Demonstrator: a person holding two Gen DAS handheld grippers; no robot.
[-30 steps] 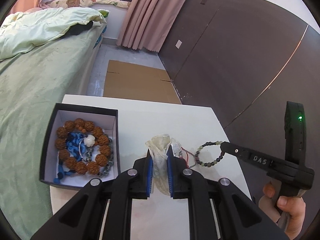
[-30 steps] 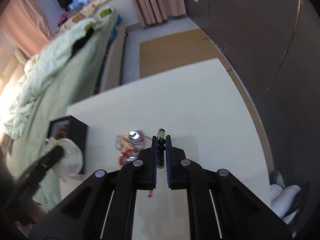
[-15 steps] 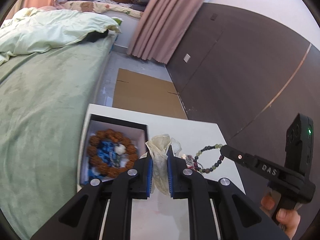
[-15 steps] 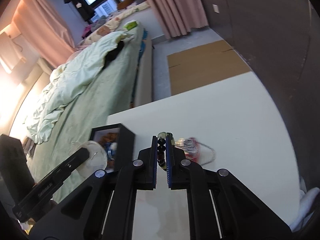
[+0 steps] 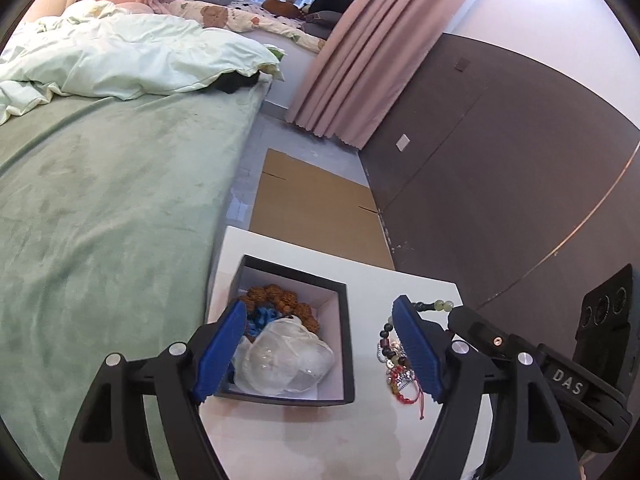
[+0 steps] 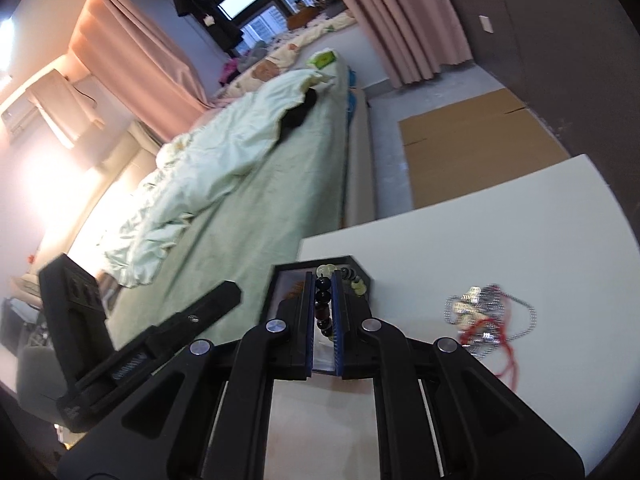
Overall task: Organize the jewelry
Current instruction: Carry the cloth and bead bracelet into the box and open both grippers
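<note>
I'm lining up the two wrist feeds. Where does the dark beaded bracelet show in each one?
Left wrist view: the beaded bracelet hangs at right of centre, partly hidden behind the open left hand-held gripper, its pale beads near the right gripper's tip.
Right wrist view: at centre, pinched in the right hand-held gripper.
Shared landmark: the black jewelry box on the white table.

A green bed (image 5: 112, 208) with a rumpled pale quilt (image 5: 120, 60) stands beside the white table (image 5: 288, 440). Flat cardboard (image 5: 316, 212) lies on the floor near pink curtains (image 5: 360, 60).
</note>
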